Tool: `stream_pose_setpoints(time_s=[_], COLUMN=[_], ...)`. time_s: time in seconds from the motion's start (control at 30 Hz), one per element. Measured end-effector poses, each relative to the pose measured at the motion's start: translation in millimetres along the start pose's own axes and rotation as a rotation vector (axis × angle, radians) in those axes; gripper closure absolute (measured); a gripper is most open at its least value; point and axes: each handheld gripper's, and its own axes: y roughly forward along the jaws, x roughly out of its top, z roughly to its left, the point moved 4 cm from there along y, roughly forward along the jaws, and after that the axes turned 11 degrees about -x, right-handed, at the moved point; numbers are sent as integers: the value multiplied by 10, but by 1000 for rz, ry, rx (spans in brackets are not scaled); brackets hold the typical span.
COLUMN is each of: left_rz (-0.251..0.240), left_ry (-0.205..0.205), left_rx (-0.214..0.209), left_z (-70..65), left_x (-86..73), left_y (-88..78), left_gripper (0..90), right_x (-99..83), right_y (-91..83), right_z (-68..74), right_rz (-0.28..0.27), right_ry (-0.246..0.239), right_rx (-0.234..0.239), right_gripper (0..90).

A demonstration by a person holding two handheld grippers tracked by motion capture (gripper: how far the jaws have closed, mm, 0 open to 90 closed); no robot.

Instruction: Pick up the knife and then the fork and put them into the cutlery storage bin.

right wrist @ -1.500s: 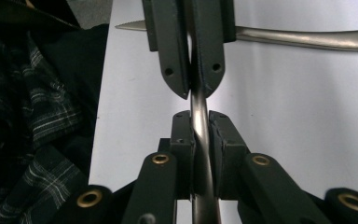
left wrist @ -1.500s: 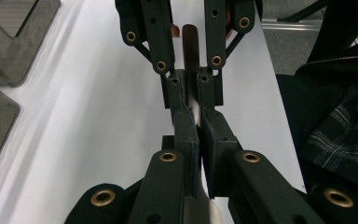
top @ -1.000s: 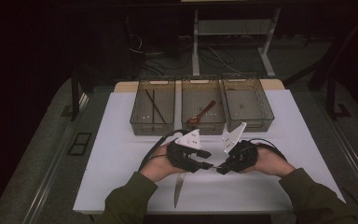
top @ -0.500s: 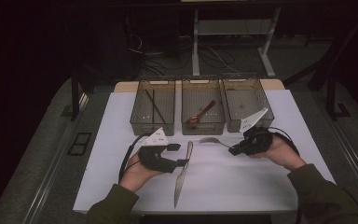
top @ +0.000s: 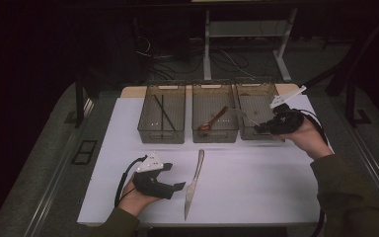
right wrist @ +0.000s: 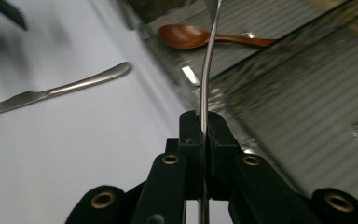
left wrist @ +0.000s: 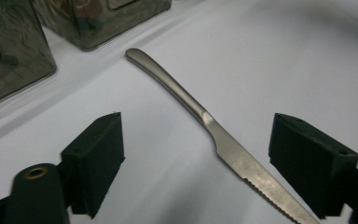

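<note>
A silver table knife (top: 193,182) lies on the white tabletop, its handle pointing toward the bins. My left gripper (top: 177,186) rests just left of it. In the left gripper view the knife (left wrist: 233,149) lies between the two pads, which do not touch it. My left gripper (left wrist: 198,130) is open and its jaws have just been opening. My right gripper (top: 259,127) is shut on a thin silver piece of cutlery (right wrist: 206,70), seen edge-on. It holds the piece (top: 244,116) above the right bin (top: 256,91).
Three clear bins stand in a row at the back. The left bin (top: 162,136) holds black chopsticks (top: 164,112). The middle bin (top: 215,136) holds a wooden spoon (top: 212,121). The white tabletop (top: 256,182) ends close in front of both hands.
The two grippers were together at the centre. The left one moved left and lower and opened, with the knife on the table. The right one rose toward the right bin with its cutlery.
</note>
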Motion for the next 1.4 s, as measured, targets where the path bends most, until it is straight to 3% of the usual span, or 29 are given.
stream_pose_setpoints(time_s=[0.47,0.7,0.93,1.4], left_rz=[-12,-7,-6,4], left_ry=[2,5,2,3], left_rx=[6,-6,-7,-16], left_z=[19,13,17,14], left_x=[-18,-23,-27,-26], left_y=[-3,7,10,8], left_gripper=[128,128,128,128], right_x=[210,108,37,-31], right_y=[97,314,479,698], right_z=[-762,-1010,-1039,-946], right_rz=[-15,66,118,212], right_ry=[199,278,304,277], right_rx=[-175,-232,-249,-253], right_gripper=[857,856,856,856])
